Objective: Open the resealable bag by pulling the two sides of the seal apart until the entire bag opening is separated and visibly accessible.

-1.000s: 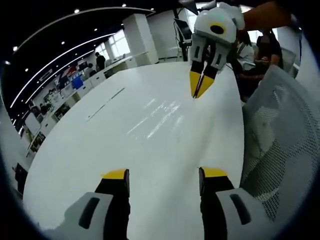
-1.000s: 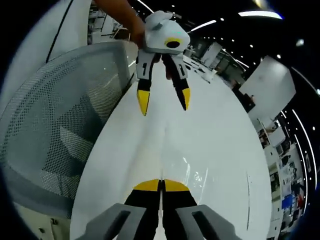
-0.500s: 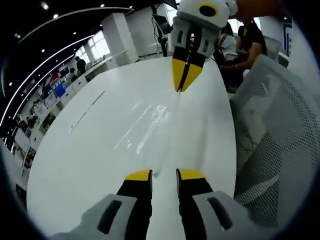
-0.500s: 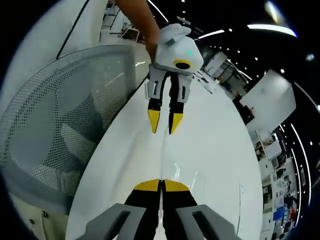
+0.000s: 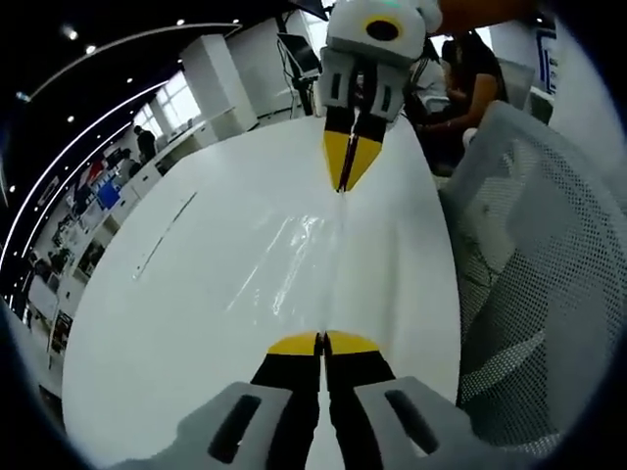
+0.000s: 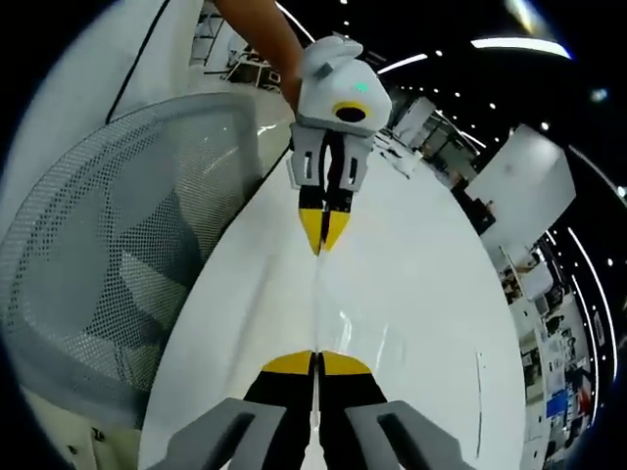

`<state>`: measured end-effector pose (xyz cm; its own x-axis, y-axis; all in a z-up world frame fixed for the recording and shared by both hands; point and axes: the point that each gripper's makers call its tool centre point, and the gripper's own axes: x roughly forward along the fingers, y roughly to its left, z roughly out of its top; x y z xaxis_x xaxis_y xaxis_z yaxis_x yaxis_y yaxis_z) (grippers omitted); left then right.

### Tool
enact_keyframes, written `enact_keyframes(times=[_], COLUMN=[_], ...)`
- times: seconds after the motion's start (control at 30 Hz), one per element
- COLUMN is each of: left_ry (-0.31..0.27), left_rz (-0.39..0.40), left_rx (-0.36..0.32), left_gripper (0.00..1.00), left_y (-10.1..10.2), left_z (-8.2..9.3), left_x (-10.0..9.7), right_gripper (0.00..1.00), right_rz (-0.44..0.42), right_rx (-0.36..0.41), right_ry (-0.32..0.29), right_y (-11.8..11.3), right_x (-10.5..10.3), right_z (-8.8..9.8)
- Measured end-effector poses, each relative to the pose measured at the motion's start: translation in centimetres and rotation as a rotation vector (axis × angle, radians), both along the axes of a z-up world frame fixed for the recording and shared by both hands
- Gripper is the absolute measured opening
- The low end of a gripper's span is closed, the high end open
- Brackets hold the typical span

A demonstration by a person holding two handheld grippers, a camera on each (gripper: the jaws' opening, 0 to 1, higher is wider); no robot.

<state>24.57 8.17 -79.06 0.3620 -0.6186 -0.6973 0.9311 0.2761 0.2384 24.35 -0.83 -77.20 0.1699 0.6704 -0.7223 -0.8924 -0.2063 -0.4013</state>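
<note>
The clear resealable bag [image 5: 338, 259] is barely made out against the white table [image 5: 196, 294]; its seal and opening cannot be told.

**Glossy white table under a clear bag**

A long, glossy white table [image 5: 196, 294] with a rounded end carries the scene; its top [image 6: 431, 294] mirrors the ceiling lights. A thin dark seam line [image 5: 165, 235] runs along it. A clear, nearly see-through plastic resealable bag [image 5: 294, 255] appears above the tabletop; whether it touches the surface cannot be told
</note>
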Motion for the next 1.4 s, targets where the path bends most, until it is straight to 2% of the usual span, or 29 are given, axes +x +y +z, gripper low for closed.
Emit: enact_keyframes(times=[0.13,0.2,0.33,0.4,0.57,1.03,1.2,1.4], left_ry=[-0.009,-0.007,-0.007,-0.013,-0.014,-0.031,-0.041,-0.043], left_rz=[-0.016,-0.021,-0.032,-0.039,-0.047,-0.109,-0.126,-0.137], left_rx=[0.021,0.027,0.031,0.034,0.025,0.039,0.039,0.046], left_gripper=[0.00,0.00,0.00,0.00,0.00,0.00,0.00,0.00], left_y=[0.2,0.3,0.3,0.1,-0.6,-1.9,-2.1,-2.1], left_z=[0.1,0.1,0.3,0.5,1.1,1.5,1.8,1.7], left_x=[-0.2,-0.2,-0.4,-0.3,-0.3,-0.7,-0.9,-1.0], right_gripper=[0.00,0.00,0.00,0.05,0.07,0.08,0.05,0.01], right_rz=[-0.014,-0.032,-0.056,-0.078,-0.077,-0.071,-0.088,-0.102], right_rx=[0.009,0.016,0.066,0.095,0.120,0.133,0.126,0.117], right_ry=[0.030,0.063,0.097,0.126,0.143,0.200,0.235,0.244], right_y=[0.2,0.5,1.6,2.4,3.8,7.7,8.1,8.2], right_x=[-0.1,-0.3,-0.4,-0.5,-0.6,-1.6,-1.6,-1.5], right_z=[-0.2,-0.2,0.3,0.7,1.1,0.1,-0.3,-0.4])
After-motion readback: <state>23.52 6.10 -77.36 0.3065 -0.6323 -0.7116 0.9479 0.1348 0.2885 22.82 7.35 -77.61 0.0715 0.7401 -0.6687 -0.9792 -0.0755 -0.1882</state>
